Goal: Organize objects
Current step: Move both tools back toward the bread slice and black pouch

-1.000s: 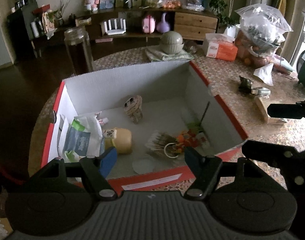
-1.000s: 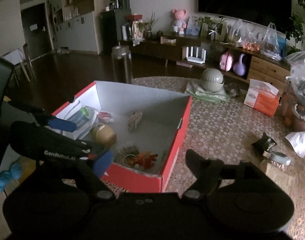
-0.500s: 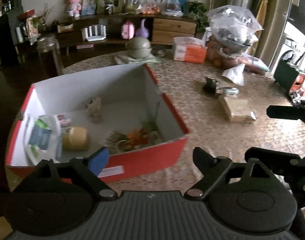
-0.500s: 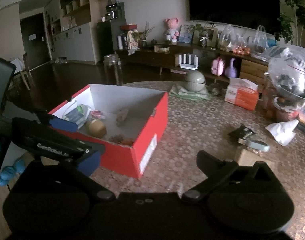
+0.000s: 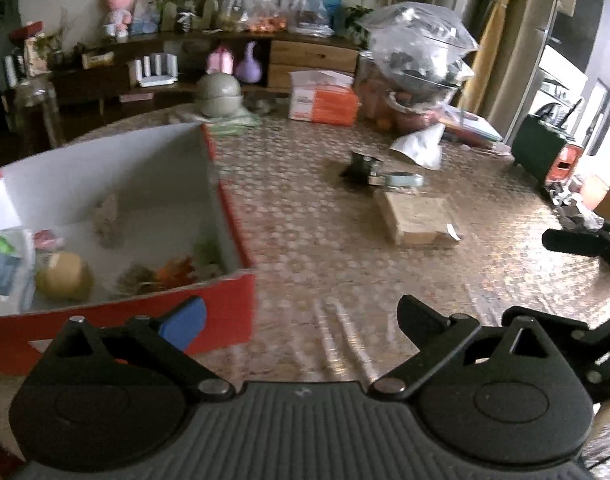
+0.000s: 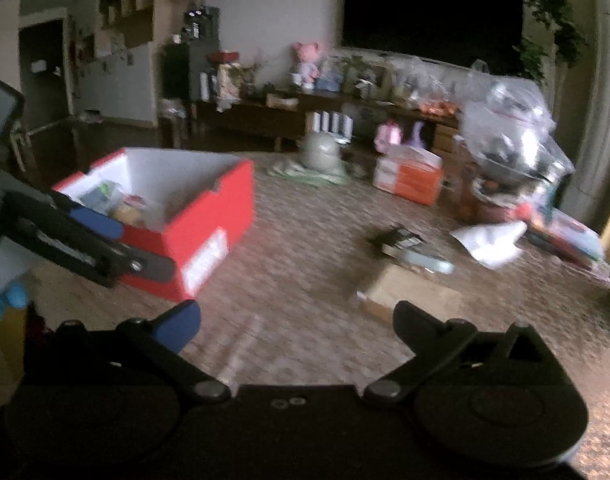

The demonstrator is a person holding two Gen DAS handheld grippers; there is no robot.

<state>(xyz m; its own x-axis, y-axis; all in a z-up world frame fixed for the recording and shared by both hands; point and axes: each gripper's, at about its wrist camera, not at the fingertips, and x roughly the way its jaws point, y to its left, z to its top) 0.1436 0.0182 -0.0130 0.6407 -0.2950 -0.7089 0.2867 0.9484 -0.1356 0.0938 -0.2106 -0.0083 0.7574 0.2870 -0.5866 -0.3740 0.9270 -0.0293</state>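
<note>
I see the patterned table point(image 5: 305, 208) filling most of my view, the sideboard point(image 6: 265, 116) and dark screen point(image 6: 433, 12) behind. The red box point(image 5: 233, 332) sits at its left, holding a white pouch point(image 5: 5, 268), a tan round jar point(image 5: 63, 282) and an orange tangle point(image 5: 177, 272). A flat cardboard packet point(image 5: 417, 218) lies apart. My left gripper point(image 5: 301, 316) is opening, nothing between; my right gripper point(image 6: 295, 320) gapes wide, empty.

Blurred red box point(image 6: 209, 216), perhaps part-filled
</note>
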